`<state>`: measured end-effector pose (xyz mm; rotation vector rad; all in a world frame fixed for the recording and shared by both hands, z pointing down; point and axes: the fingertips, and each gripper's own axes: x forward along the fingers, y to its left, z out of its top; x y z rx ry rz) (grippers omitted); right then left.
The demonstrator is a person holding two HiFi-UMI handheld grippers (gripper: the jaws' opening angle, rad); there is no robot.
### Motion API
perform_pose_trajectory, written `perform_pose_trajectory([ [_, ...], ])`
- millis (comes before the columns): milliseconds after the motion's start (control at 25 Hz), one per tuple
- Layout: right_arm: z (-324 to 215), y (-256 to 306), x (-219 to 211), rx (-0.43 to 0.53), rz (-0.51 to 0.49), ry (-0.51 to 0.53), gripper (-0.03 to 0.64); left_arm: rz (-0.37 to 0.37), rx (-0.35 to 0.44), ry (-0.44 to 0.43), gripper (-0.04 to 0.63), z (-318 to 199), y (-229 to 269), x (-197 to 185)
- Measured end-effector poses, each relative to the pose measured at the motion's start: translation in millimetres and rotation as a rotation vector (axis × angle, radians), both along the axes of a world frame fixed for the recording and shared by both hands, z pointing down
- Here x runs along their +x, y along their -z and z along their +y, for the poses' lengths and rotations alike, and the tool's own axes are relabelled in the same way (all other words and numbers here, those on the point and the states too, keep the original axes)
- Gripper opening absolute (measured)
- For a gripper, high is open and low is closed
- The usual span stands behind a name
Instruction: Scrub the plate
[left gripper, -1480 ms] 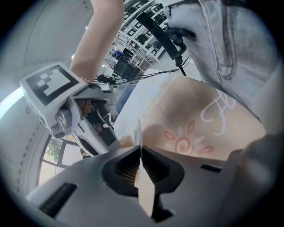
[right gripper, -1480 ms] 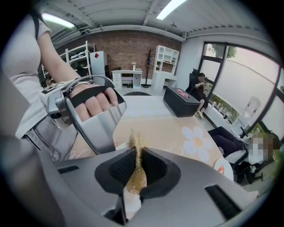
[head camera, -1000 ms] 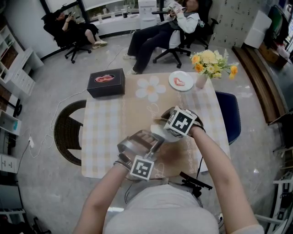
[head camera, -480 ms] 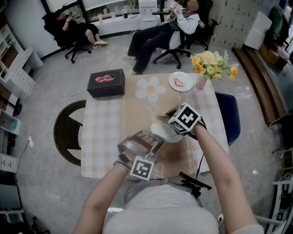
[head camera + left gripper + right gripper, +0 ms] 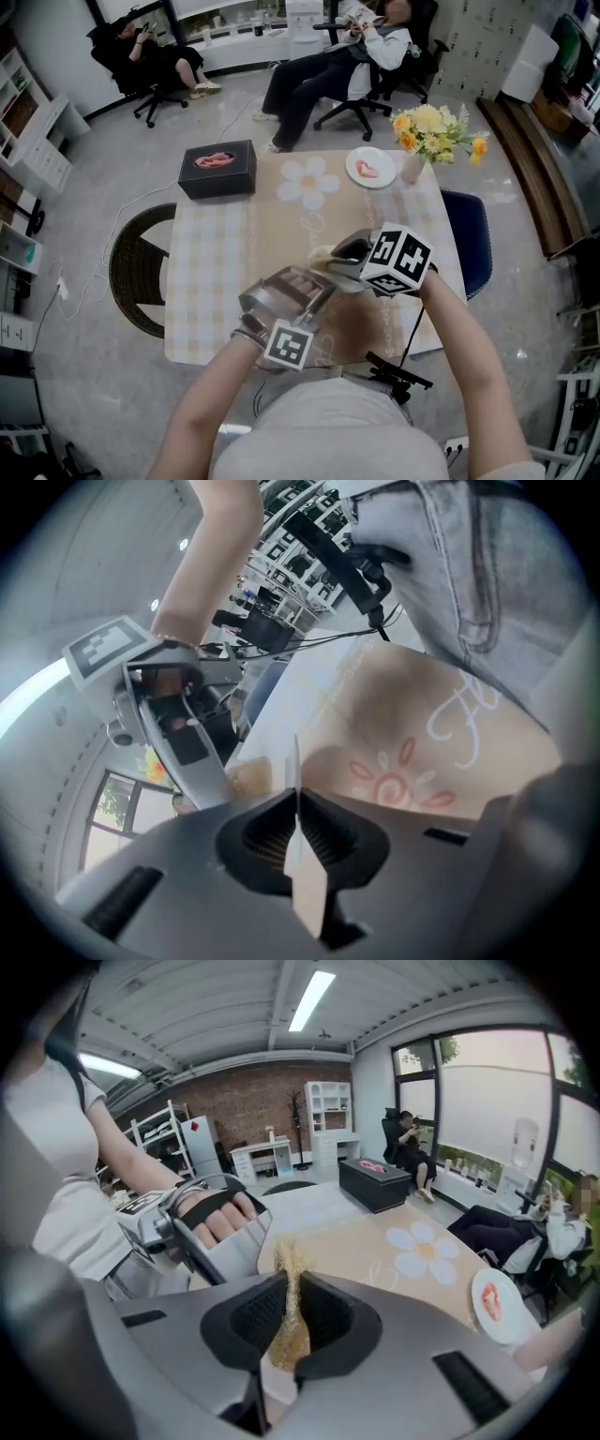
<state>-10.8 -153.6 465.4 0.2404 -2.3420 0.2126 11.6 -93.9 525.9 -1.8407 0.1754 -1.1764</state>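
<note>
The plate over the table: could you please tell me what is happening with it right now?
A person works above the table with a gripper in each hand. The left gripper is clamped on the edge of a thin white plate, seen edge-on between its jaws. The right gripper is shut on a golden scouring pad, held close to the plate. Whether the pad touches the plate is not clear.
</note>
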Motion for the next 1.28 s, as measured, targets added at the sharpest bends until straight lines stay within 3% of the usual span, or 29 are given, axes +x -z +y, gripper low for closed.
perform_pose_trajectory([
  [160, 14, -15, 0, -0.006, 0.124, 0.106, 0.041, -0.013, 0.021, -0.018, 0.018, 0, 2, 1],
  [280, 19, -20, 0, -0.054, 0.179, 0.163, 0.041, -0.020, 0.215, -0.059, 0.018, -14, 20, 6],
  [360, 22, -22, 0, -0.095, 0.207, 0.204, 0.041, -0.023, 0.256, -0.078, 0.018, -14, 22, 8],
  [480, 24, -24, -1, -0.144, 0.234, 0.237, 0.041, -0.038, 0.259, -0.092, 0.018, -11, 21, 8],
  [680, 18, -28, -12, -0.099, 0.285, 0.269, 0.041, -0.048, 0.258, -0.093, 0.018, -9, 17, 7],
  [1280, -18, -48, -39, -0.041, 0.309, 0.166, 0.041, -0.062, 0.247, -0.092, 0.023, -9, 11, 6],
])
